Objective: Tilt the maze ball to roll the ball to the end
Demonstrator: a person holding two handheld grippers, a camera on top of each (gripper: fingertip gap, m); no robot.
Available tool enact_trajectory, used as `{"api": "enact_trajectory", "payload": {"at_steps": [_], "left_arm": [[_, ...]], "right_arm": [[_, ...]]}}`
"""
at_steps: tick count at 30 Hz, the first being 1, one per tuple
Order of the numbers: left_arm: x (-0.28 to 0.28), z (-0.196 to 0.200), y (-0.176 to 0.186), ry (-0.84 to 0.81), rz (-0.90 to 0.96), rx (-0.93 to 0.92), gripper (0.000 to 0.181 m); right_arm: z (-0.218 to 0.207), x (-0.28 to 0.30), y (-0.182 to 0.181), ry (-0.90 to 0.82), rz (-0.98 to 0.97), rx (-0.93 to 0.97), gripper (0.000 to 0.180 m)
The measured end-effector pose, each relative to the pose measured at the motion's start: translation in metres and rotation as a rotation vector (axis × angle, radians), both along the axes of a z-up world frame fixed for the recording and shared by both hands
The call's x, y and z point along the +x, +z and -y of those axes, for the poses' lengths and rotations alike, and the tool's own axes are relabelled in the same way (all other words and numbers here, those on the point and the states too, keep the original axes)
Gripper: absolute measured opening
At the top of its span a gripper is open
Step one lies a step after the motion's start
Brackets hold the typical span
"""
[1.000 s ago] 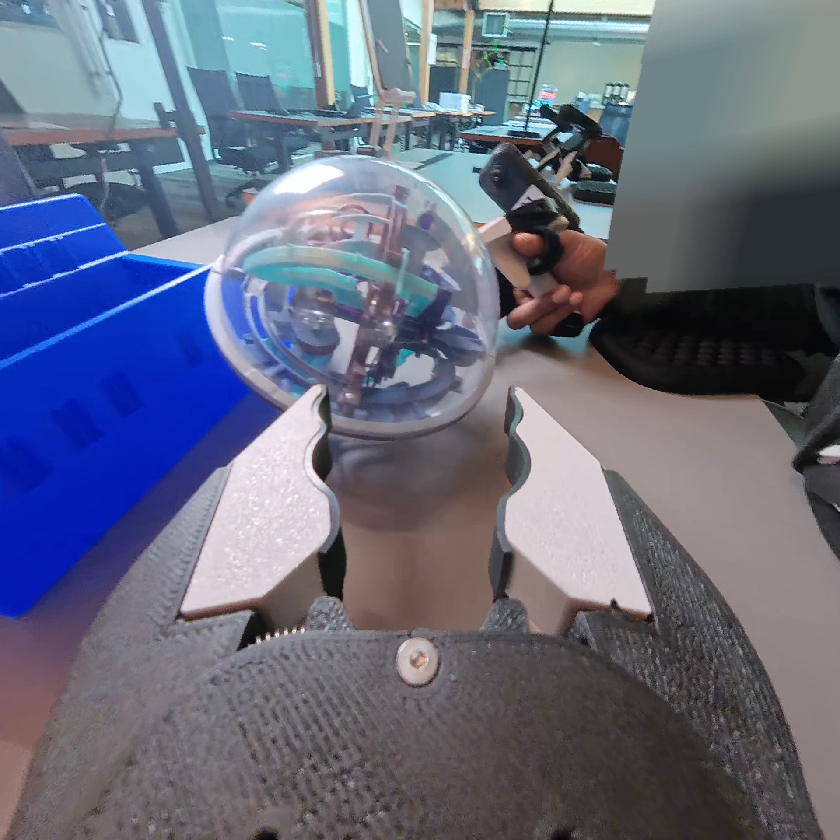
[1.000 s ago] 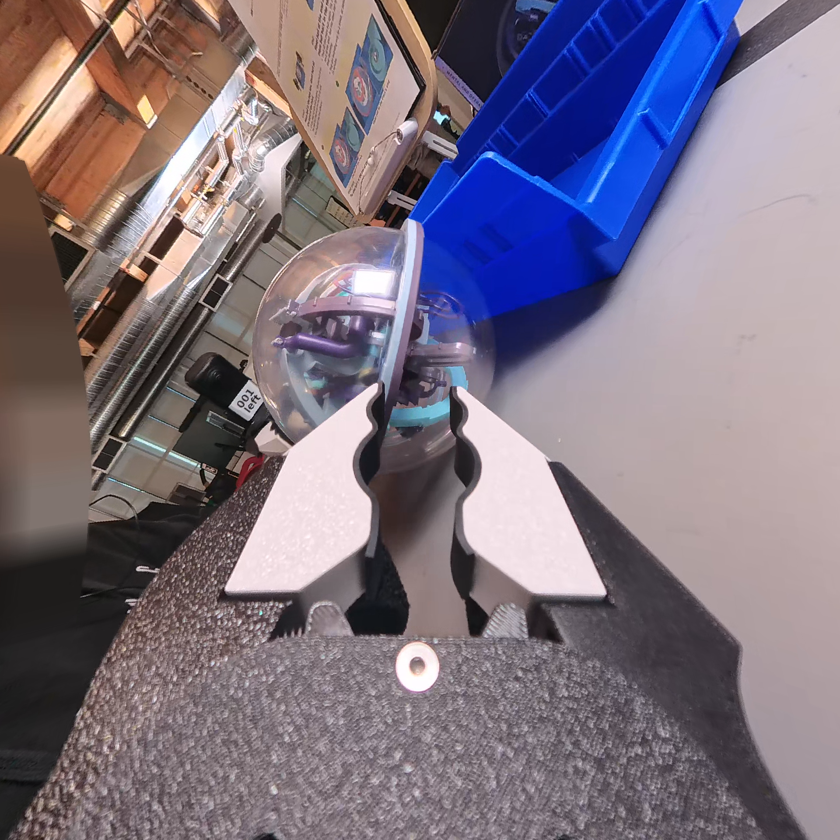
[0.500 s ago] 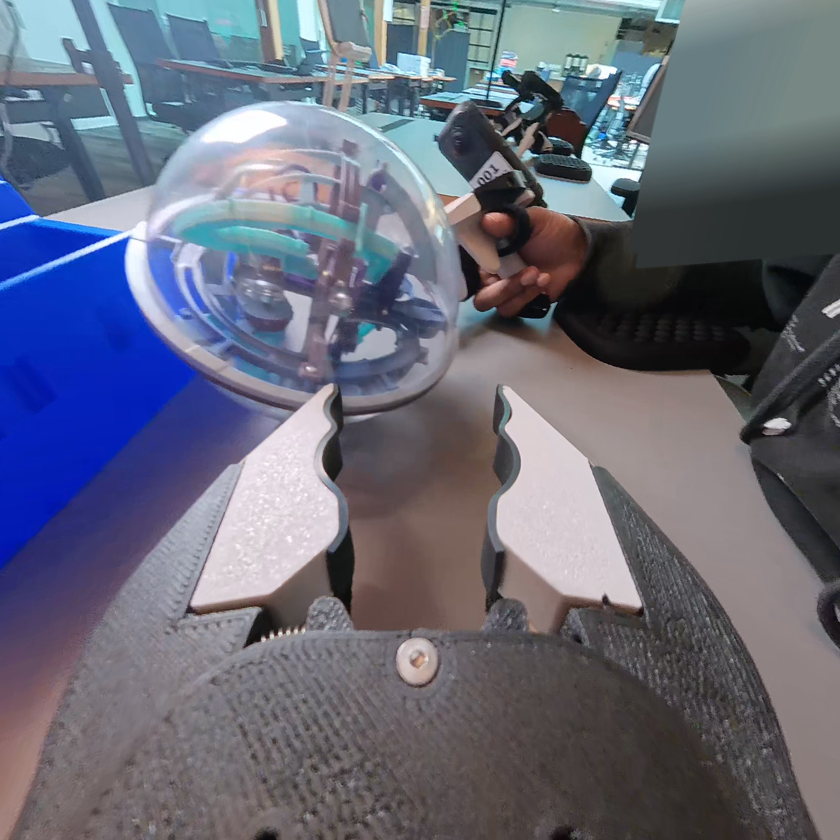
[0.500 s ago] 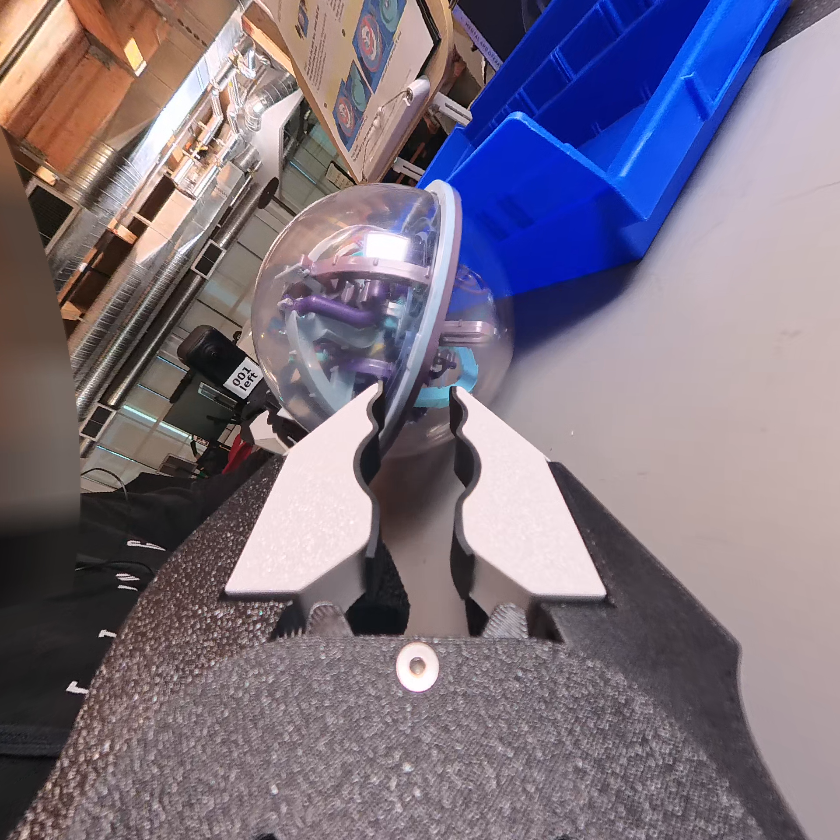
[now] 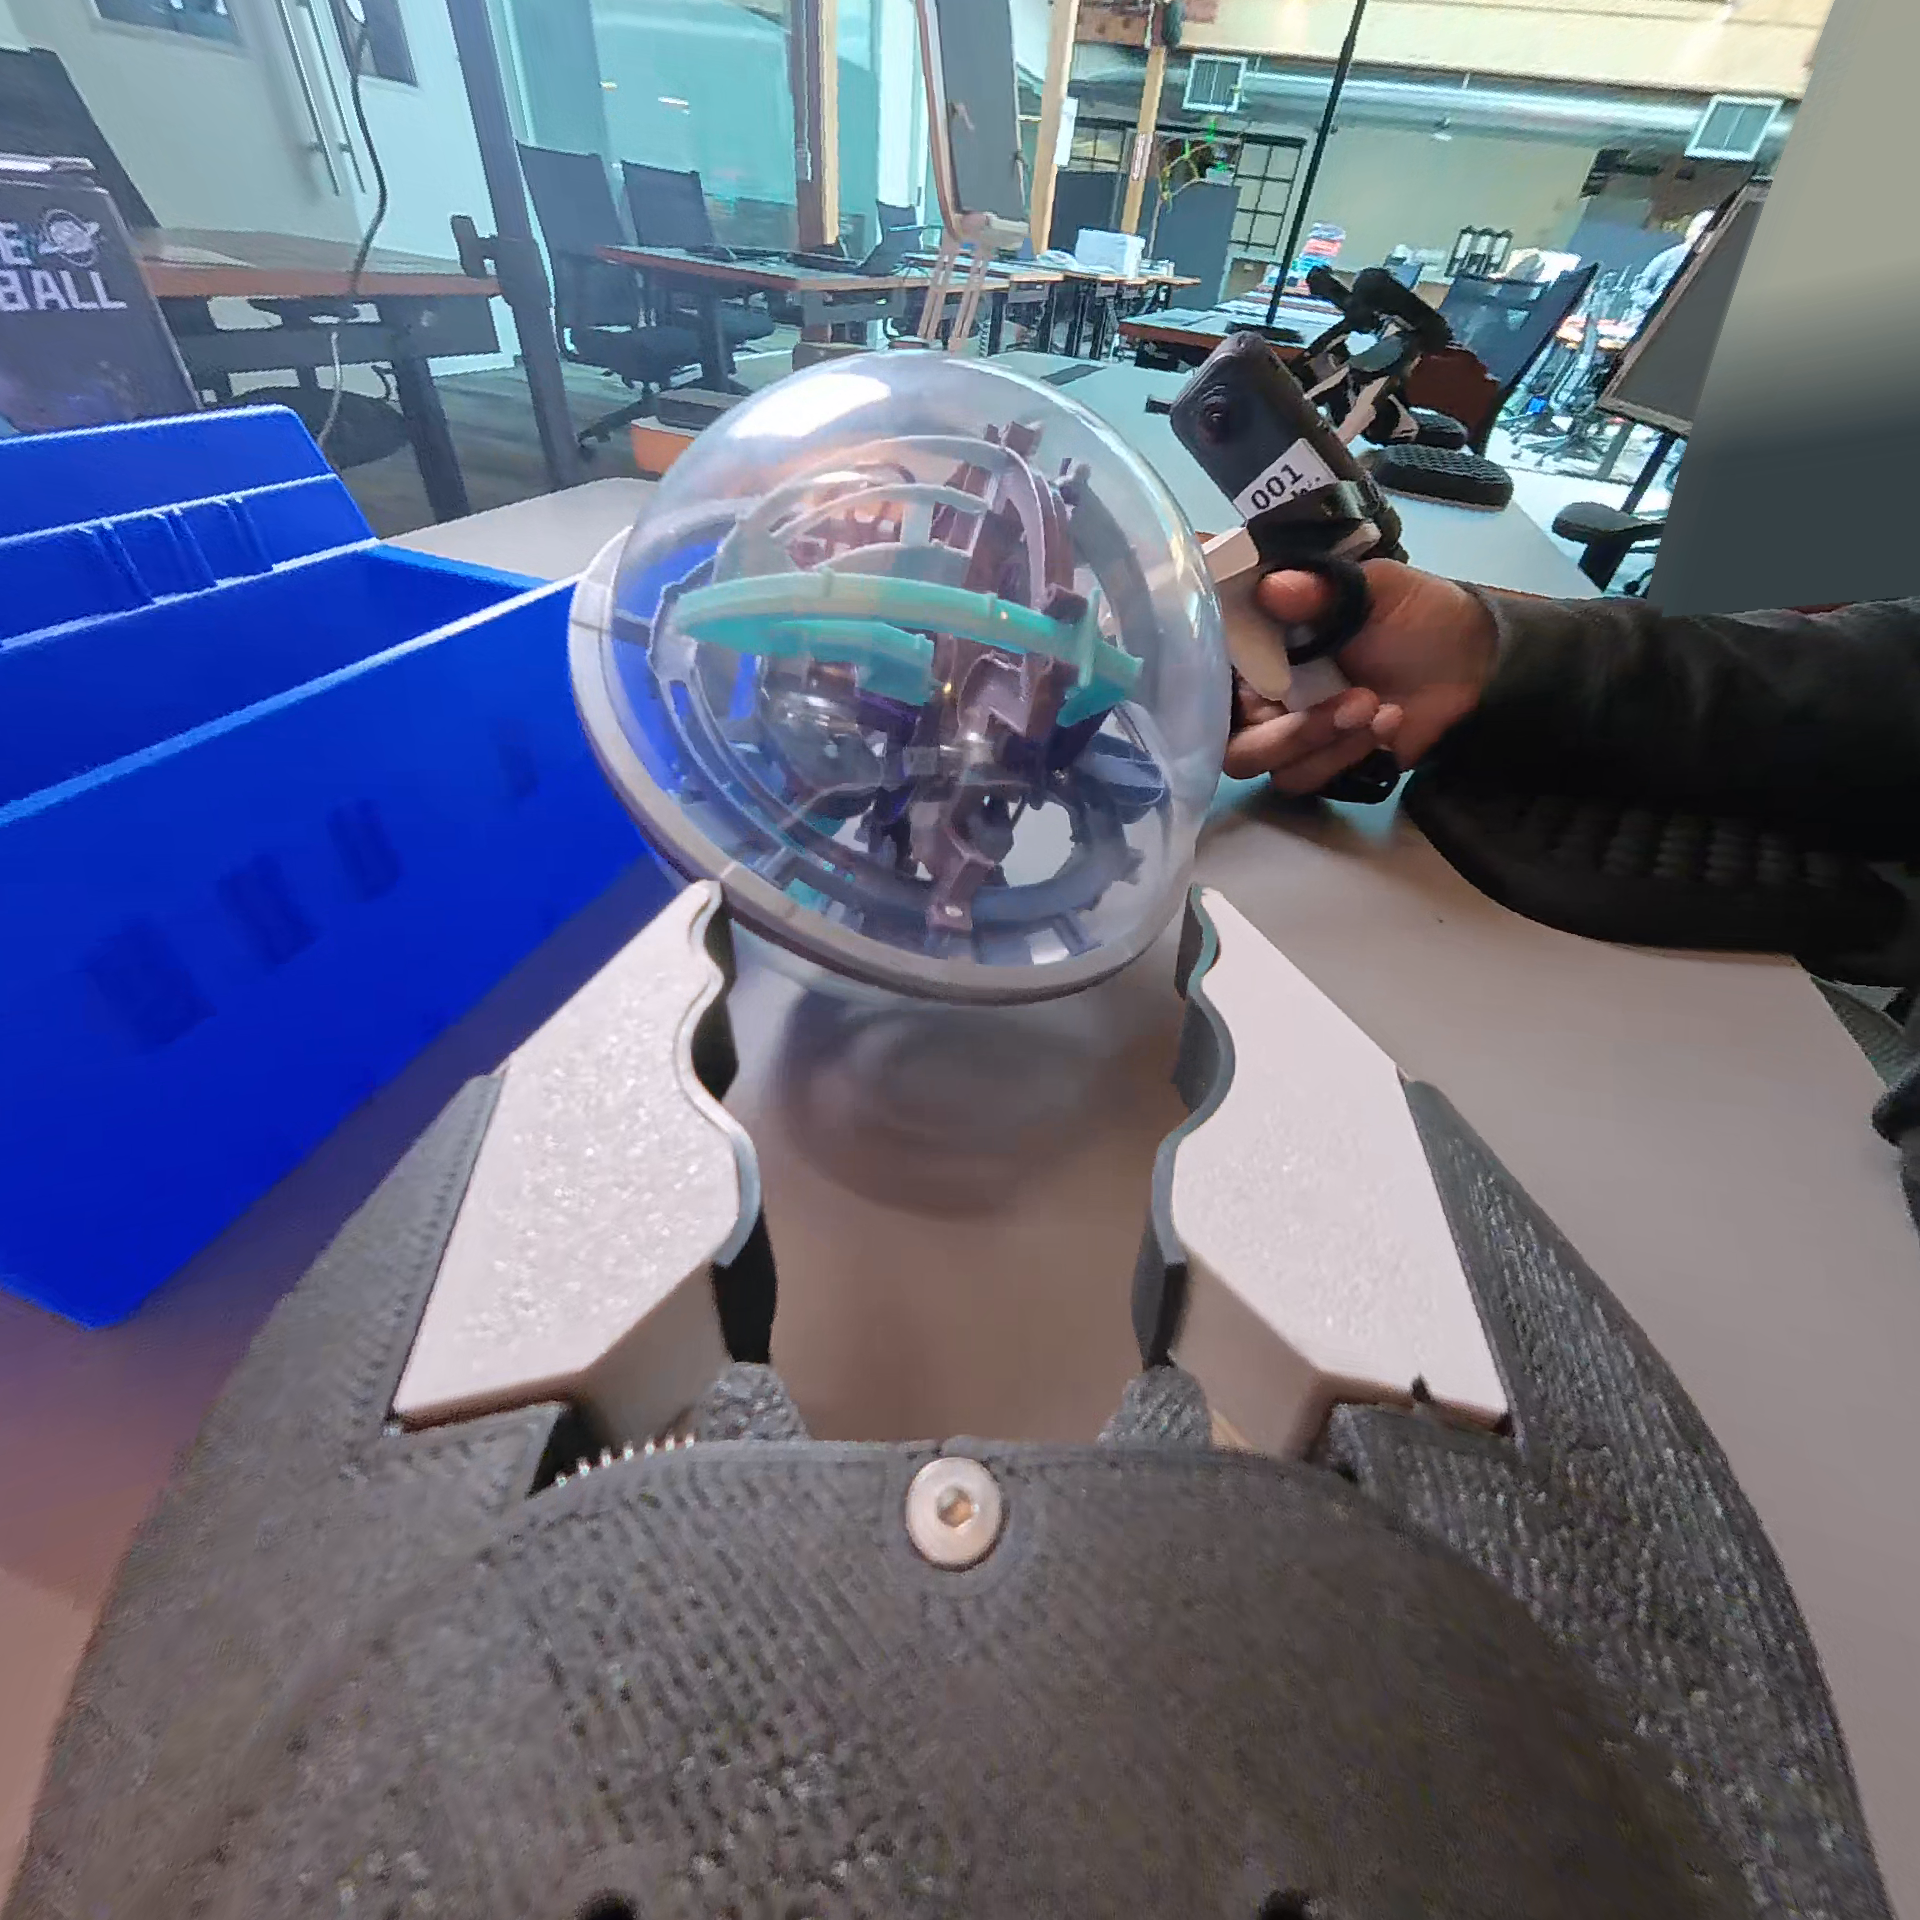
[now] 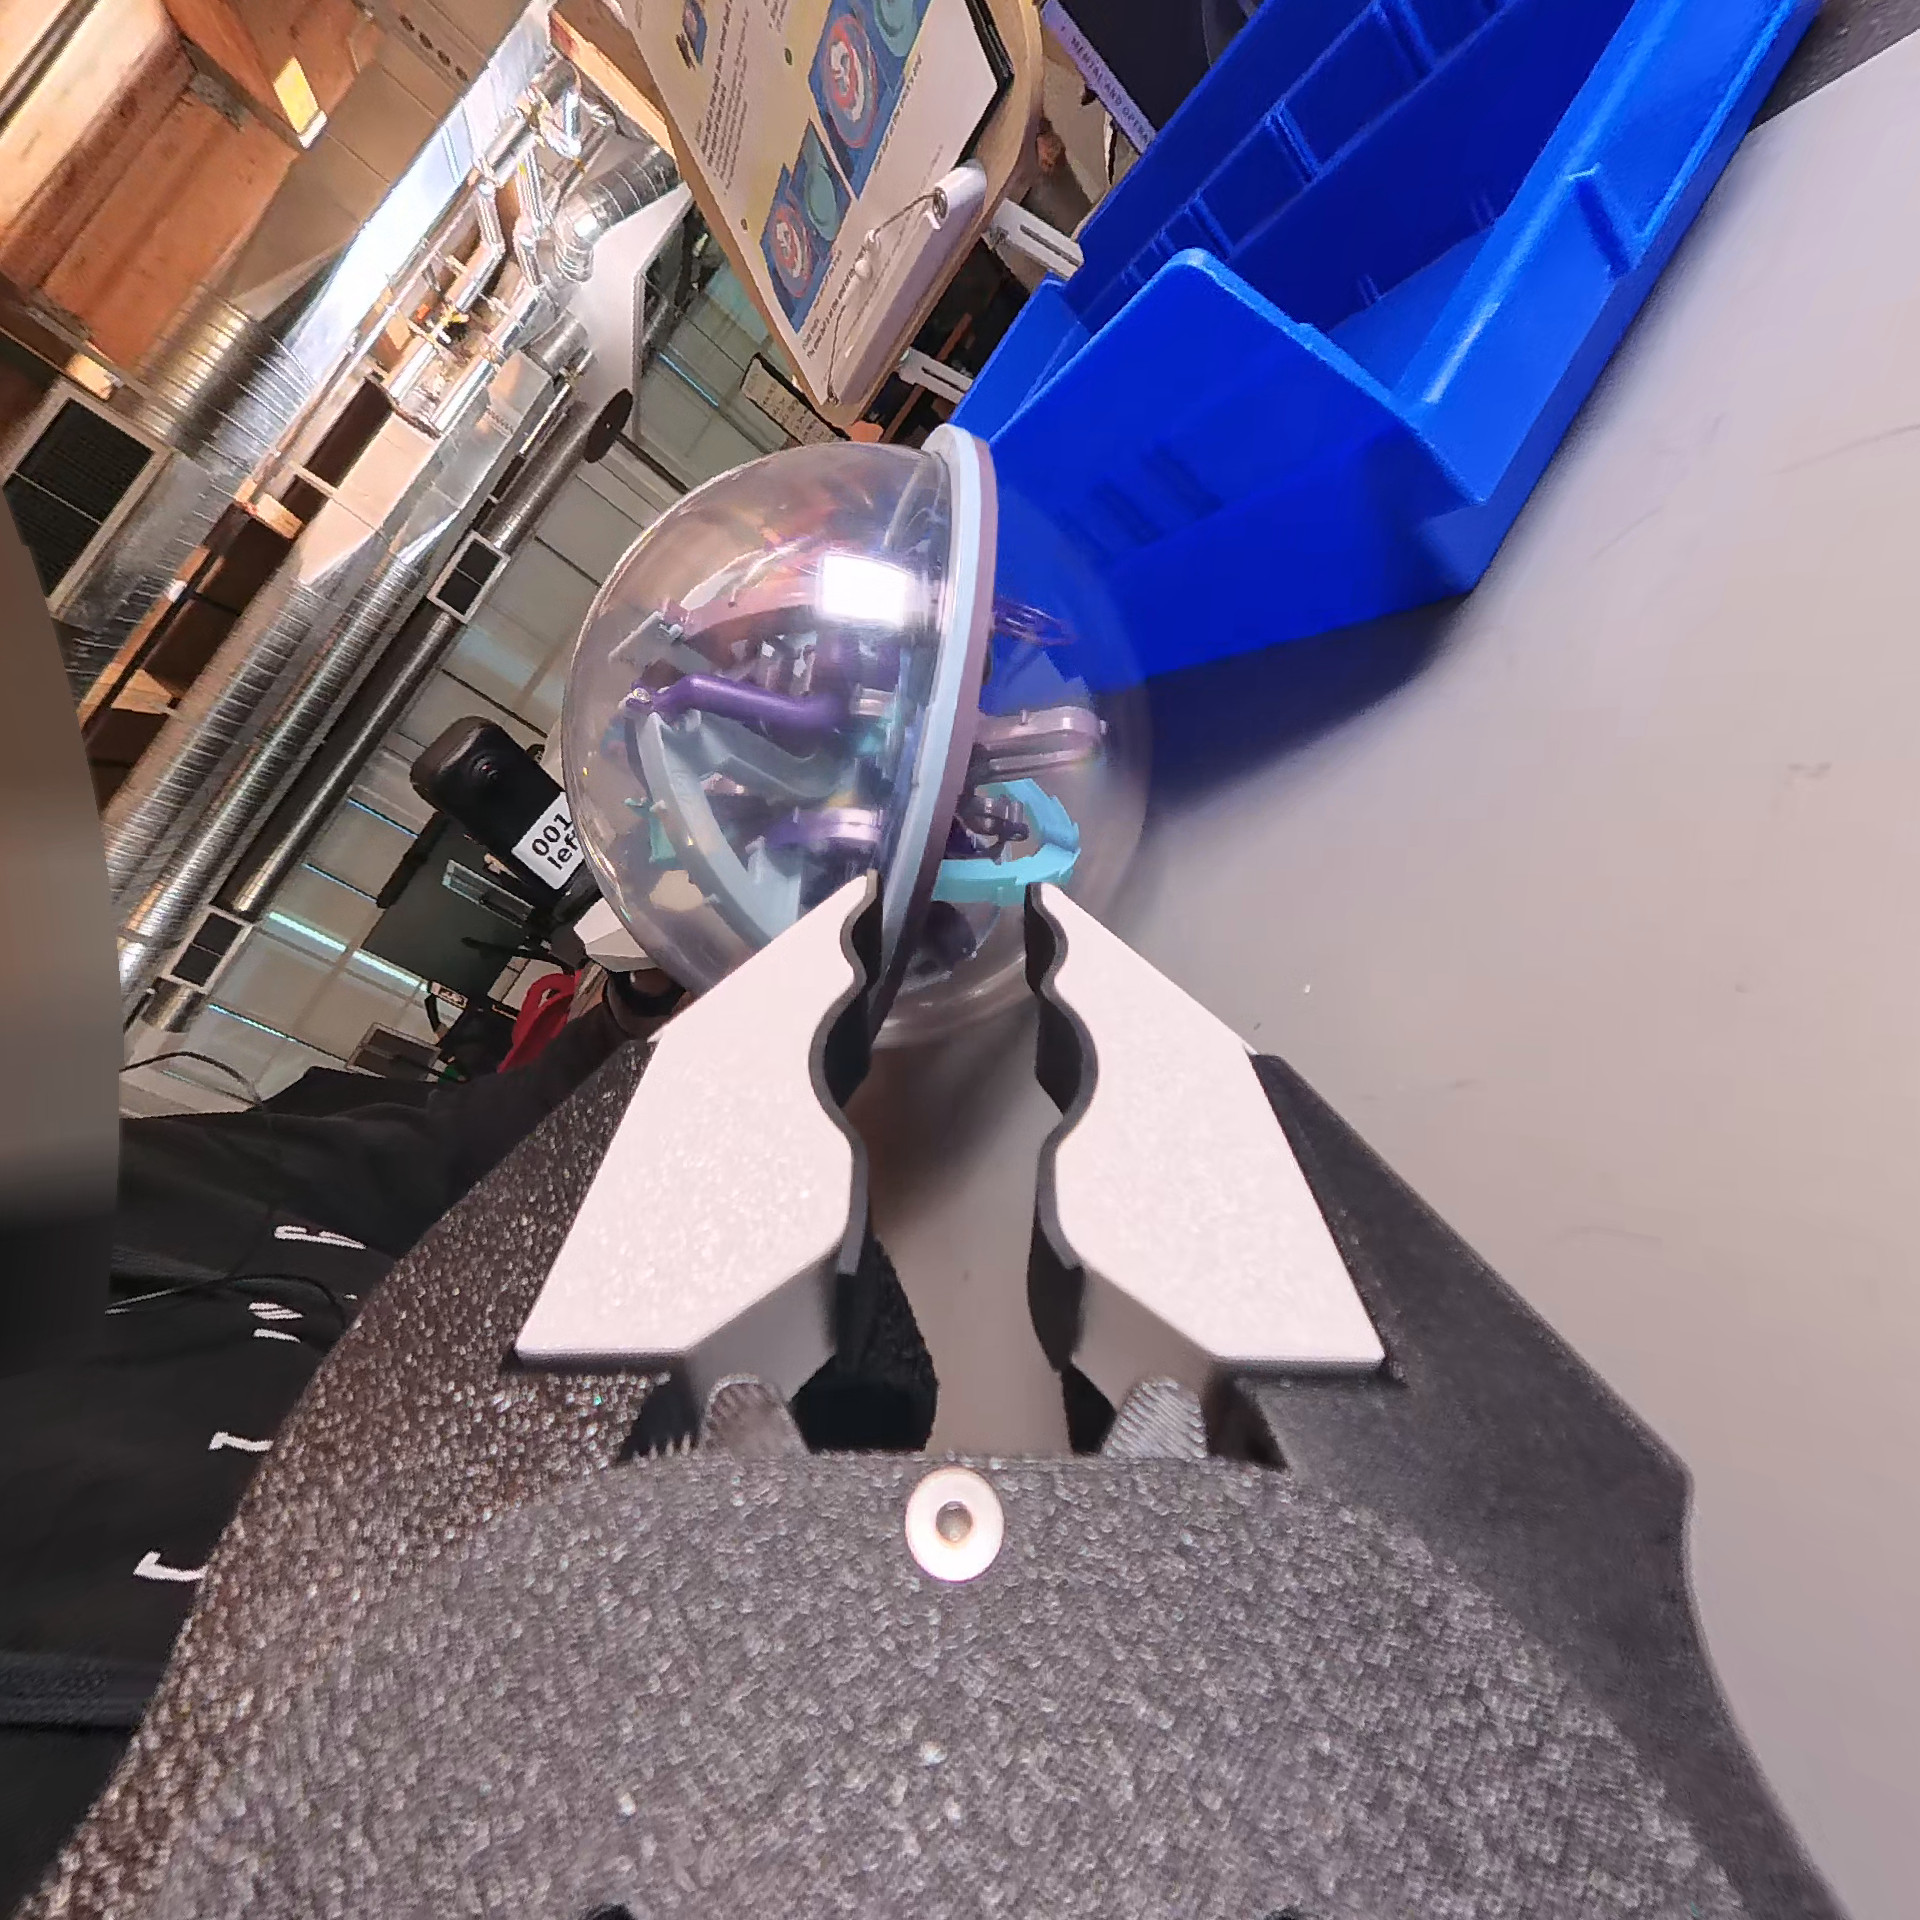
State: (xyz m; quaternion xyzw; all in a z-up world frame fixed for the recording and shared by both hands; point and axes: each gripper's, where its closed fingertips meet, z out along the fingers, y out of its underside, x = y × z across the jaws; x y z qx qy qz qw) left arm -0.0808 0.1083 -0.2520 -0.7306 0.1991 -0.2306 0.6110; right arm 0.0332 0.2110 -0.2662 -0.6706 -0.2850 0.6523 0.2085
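A grey table [image 5: 1507, 1122] carries the lot, with two blue plastic bins [image 5: 260, 790] sitting directly on it, side by side along its left.

Setting: open-plan office with workshop character. Far rows of desks [image 5: 790, 272] carry equipment and are flanked by black swivel chairs [image 5: 665, 301]. Glass partitions [image 5: 717, 114] separate the left bays. Overhead, bare silver ventilation ducts [image 6: 312, 623] run beneath timber beams [image 6: 125, 135]. On the near grey counter [image 5: 1558, 1091], blue plastic storage bins [image 5: 260, 790] stand at left. A printed poster board [image 6: 831, 135] rests on a wooden easel.
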Motion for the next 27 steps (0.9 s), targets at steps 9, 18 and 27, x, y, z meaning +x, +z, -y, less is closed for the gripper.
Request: {"api": "enact_trajectory", "payload": {"at_steps": [9,18,27], "left_arm": [[-0.009,-0.004,-0.005,0.034,0.017,-0.032,0.093],[0.001,0.001,0.003,0.014,-0.022,0.023,0.093],[0.007,0.026,0.037,-0.107,0.057,0.176,0.07]], "right_arm": [[0.014,-0.004,-0.001,0.054,0.015,0.054,0.025],[0.037,-0.008,-0.007,0.136,0.07,0.257,0.0],[0.079,-0.004,-0.026,0.354,0.186,0.544,0.001]]}}
